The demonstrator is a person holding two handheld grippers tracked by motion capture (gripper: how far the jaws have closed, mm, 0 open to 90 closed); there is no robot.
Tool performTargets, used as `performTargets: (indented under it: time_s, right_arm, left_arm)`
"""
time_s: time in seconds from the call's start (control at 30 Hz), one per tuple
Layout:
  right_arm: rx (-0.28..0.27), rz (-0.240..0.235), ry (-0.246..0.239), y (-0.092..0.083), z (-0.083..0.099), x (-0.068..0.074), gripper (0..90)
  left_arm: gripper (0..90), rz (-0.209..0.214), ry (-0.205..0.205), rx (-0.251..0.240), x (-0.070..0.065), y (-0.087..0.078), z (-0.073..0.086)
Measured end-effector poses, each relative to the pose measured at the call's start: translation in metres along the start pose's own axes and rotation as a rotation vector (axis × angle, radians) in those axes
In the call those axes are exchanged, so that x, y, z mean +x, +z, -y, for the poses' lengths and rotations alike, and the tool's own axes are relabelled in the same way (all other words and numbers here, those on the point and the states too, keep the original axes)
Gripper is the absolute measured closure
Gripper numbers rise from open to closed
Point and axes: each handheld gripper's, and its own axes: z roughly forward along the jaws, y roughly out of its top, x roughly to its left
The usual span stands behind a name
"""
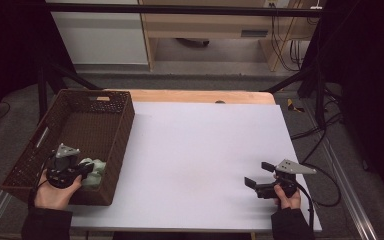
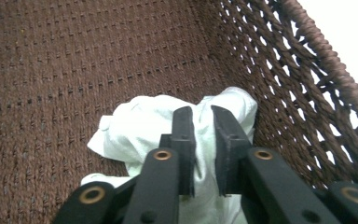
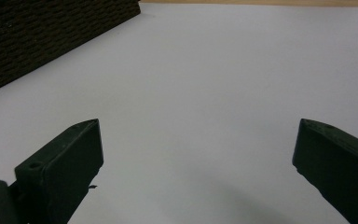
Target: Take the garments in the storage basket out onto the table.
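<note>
A crumpled pale green cloth (image 2: pixel 140 130) lies inside a brown woven basket (image 1: pixel 112 107), in the basket's near right corner, against its right wall. The left gripper (image 2: pixel 203 121) reaches into the basket, its jaws drawn close together and pinching a fold of the cloth. The basket sits at the left edge of the white table (image 1: pixel 200 150). Near the table's near right corner, the right gripper (image 1: pixel 258 173) hovers with jaws spread wide, holding nothing.

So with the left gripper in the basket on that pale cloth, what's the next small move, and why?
Probably a short lift straight up. The left gripper has its jaws nearly together with a fold of the crumpled pale green cloth pinched between them, low in the brown woven basket near its wall. The right gripper waits open over the white table sheet.
</note>
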Motion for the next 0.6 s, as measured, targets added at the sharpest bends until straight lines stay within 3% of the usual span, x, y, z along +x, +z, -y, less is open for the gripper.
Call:
performTargets:
  time_s: [0.37, 0.6]
  right_arm:
    - [0.000, -0.001, 0.003, 0.0002, 0.0000, 0.0002, 2.3]
    - [0.000, -0.001, 0.003, 0.0002, 0.0000, 0.0002, 2.4]
  left_arm:
    - [83.6, 0.002, 0.010, -0.008, -0.0008, -0.0016, -0.0003]
    - [83.9, -0.006, 0.005, -0.049, 0.0001, -0.0071, -0.0007]
